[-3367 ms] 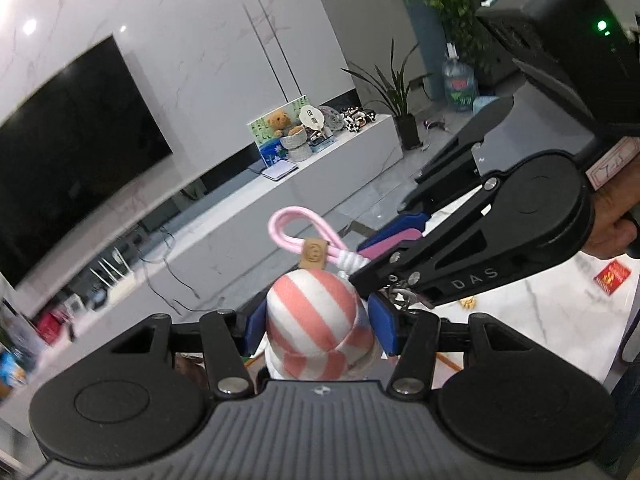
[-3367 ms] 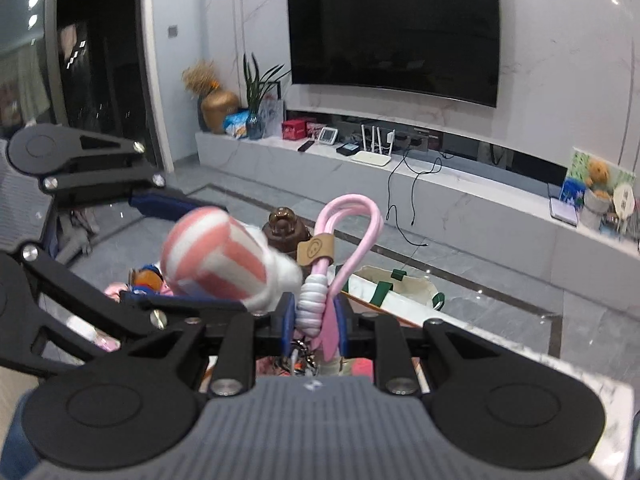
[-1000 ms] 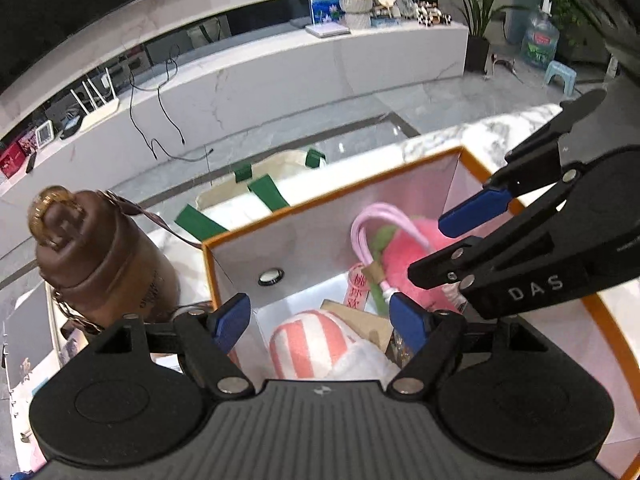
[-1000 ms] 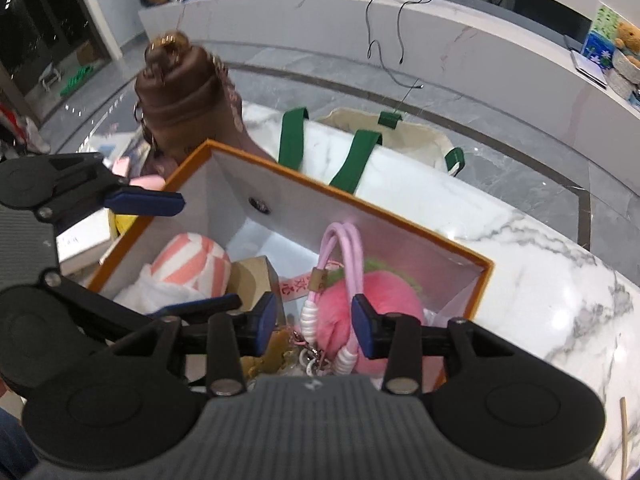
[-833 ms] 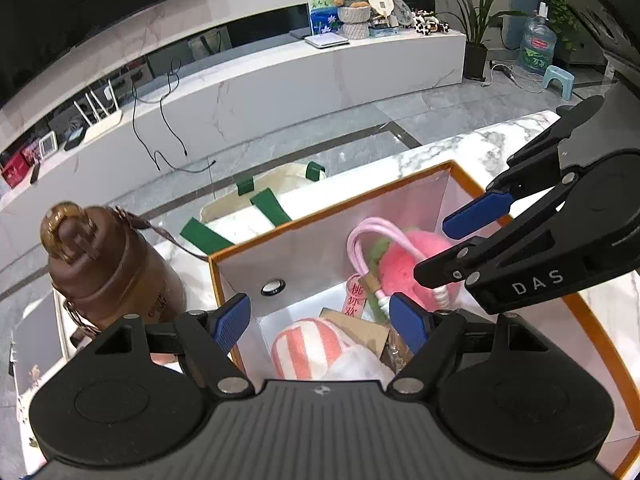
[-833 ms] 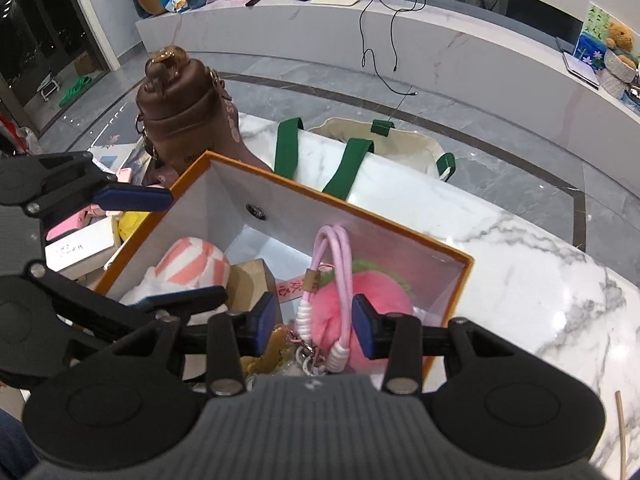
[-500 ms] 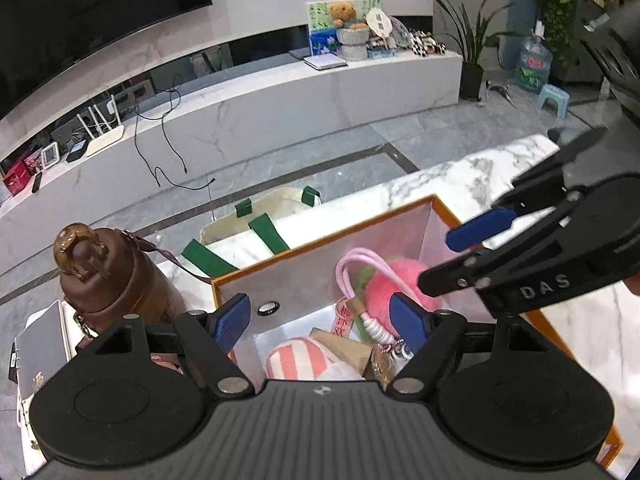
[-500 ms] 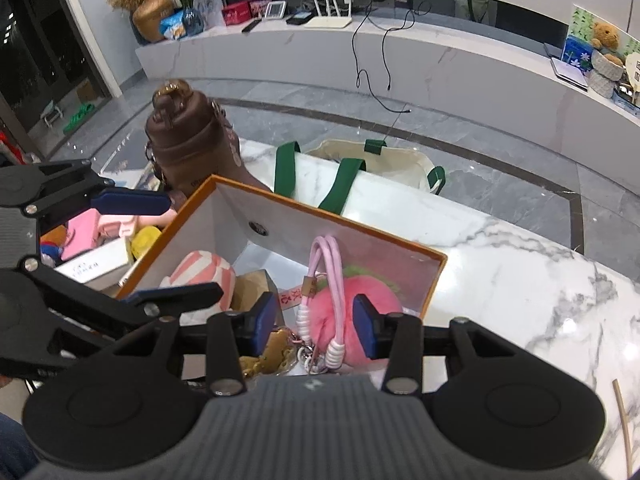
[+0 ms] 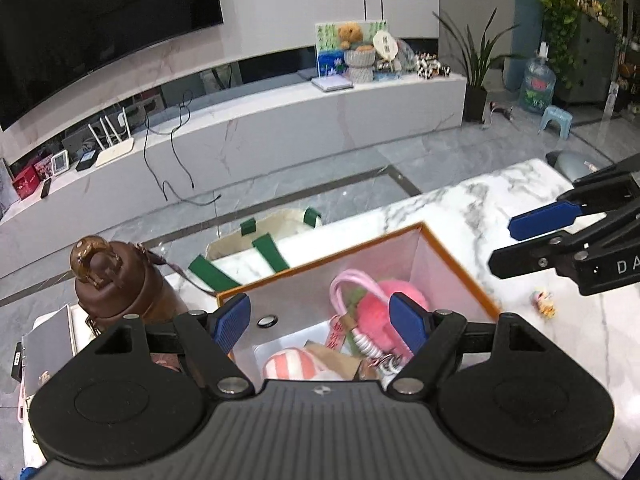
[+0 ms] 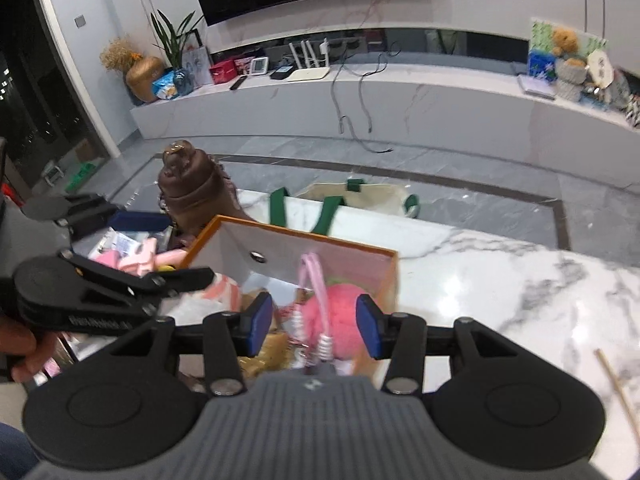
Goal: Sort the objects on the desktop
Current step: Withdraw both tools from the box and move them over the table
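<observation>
An orange-rimmed open box (image 9: 452,254) (image 10: 394,276) stands on the white marble table. Inside lie a pink-and-white striped plush (image 9: 296,364) (image 10: 224,286), a pink fluffy ball (image 9: 372,308) (image 10: 340,312) with a pink looped strap (image 9: 348,280) (image 10: 314,276), and brown paper bits. My left gripper (image 9: 320,320) is open and empty above the box's near left. My right gripper (image 10: 314,322) is open and empty above the pink ball. The right gripper also shows in the left wrist view (image 9: 560,240), off to the box's right.
A brown bottle (image 9: 116,284) (image 10: 192,192) stands left of the box. A cream tote with green handles (image 9: 260,240) (image 10: 360,200) lies behind it. Pink items and cards (image 10: 136,256) lie left. A small sweet (image 9: 542,302) and a wooden stick (image 10: 616,384) lie right.
Both grippers let go of the striped plush and its pink strap into the box, then rose and drew back. The right gripper has swung out to the right.
</observation>
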A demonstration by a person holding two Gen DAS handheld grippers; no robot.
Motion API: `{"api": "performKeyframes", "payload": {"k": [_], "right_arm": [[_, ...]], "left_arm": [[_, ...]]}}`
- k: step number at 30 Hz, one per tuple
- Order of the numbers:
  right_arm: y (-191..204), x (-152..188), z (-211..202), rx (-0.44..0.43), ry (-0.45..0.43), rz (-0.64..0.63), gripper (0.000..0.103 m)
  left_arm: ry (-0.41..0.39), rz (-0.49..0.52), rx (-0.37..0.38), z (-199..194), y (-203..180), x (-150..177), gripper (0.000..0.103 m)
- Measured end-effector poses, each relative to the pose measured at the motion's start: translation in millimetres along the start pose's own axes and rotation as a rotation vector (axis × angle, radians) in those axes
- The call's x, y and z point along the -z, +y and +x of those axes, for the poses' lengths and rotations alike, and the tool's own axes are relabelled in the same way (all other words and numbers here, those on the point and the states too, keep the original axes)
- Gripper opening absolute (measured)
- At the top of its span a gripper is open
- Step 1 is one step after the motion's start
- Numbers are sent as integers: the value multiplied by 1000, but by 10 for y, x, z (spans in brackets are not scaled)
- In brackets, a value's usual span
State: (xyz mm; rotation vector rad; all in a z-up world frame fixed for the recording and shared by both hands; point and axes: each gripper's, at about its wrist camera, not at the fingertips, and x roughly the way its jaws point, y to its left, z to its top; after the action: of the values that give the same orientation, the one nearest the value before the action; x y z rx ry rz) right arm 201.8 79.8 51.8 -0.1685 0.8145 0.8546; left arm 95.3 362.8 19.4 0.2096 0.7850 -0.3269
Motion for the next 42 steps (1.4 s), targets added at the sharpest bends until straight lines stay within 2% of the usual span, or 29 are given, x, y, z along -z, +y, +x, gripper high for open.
{"api": "performKeyframes", "payload": {"k": [11,16,20,24,26,28,30,32,35,37,42], "right_arm": [[-566,443,-681,83,-66,100,50],[-871,547,-1005,117,-116,145,50],[-1050,699,-1198,142,-136,158,51],[-1188,803,-1363,172,-136,161,51],[-1212,792,-1530,179,-165,166,51],[-1189,759,-1761,181,-210,156,55],[-1133,709,-2042,209,-263,158,71],[-1089,679,-2286,209,-296,132,73],[-1064,679,-2454,213,-283,77,73],[-1045,697,-2489,219,-247,29,73],[-1091,822,-2423,212,-122,-67,73]], "left_arm": [[-86,63,41,-229,-321,-132,90],[-98,28,154,-453,-464,-268,90],[-130,116,172,-664,-803,-400,90],[-187,217,228,-952,-1248,-551,90],[-229,286,245,-1174,-1458,-607,90],[-278,341,241,-1411,-1625,-634,91],[-310,369,262,-1596,-1726,-645,93],[-312,365,291,-1671,-1809,-651,96],[-279,390,330,-1544,-2024,-604,96],[-250,471,361,-1333,-2209,-529,96],[-118,838,436,-606,-2657,-276,96]]}}
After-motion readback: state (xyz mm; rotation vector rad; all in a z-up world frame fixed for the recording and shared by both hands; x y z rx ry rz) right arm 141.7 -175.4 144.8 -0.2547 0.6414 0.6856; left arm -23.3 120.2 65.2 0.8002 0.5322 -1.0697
